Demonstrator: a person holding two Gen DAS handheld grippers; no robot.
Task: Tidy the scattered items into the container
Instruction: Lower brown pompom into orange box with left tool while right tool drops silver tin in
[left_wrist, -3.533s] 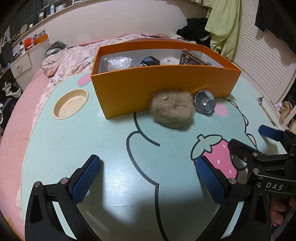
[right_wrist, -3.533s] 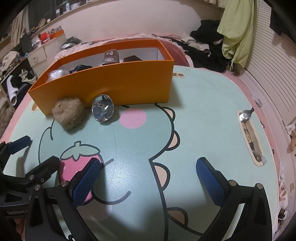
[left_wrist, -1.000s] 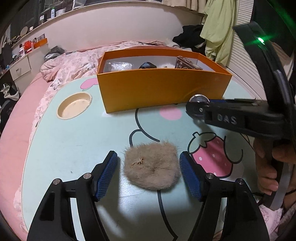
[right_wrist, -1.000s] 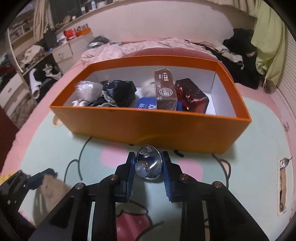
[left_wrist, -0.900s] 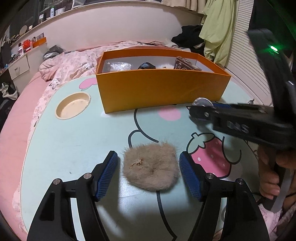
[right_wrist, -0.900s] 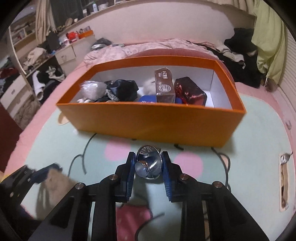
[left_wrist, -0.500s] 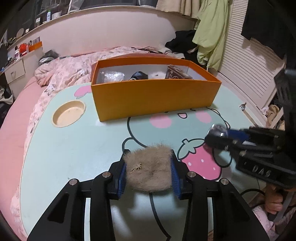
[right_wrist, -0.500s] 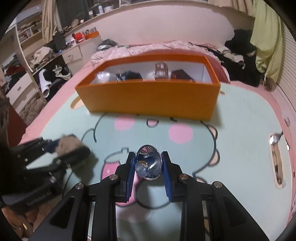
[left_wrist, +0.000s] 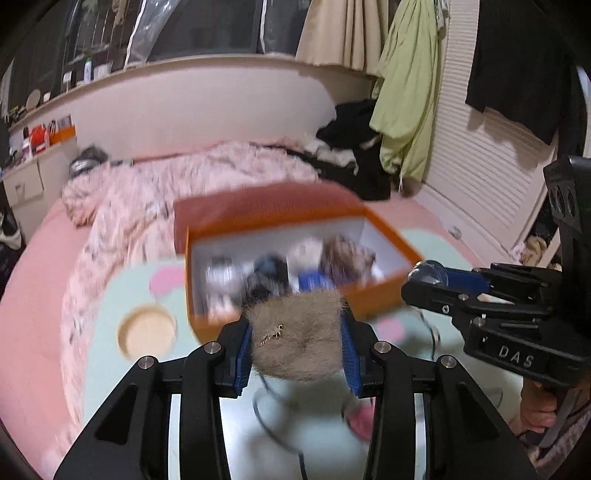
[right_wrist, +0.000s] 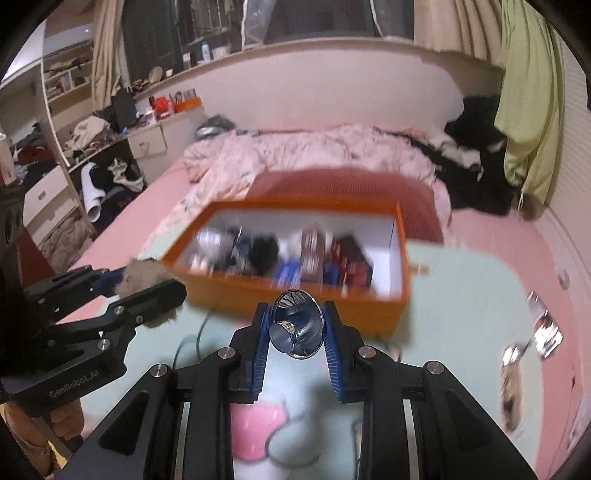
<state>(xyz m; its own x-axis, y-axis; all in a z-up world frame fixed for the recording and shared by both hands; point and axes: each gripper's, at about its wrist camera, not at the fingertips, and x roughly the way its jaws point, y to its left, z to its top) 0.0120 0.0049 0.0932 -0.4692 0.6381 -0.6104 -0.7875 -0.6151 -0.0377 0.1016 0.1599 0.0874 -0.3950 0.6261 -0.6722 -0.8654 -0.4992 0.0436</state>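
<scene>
Both claws were closed: left claw (left_wrist: 295, 345) on the puff (left_wrist: 295, 338), right claw (right_wrist: 295, 332) on the cup (right_wrist: 297, 325). Risk: slick cup slipping out short of the box (right_wrist: 295, 295).

The left gripper (left_wrist: 297, 347) is closed on a furry pompom (left_wrist: 295, 336), both blue pads pressing its sides. The right gripper (right_wrist: 295, 334) is clamped on a shiny metal cup (right_wrist: 297, 326). Both grippers point forward and down.
</scene>
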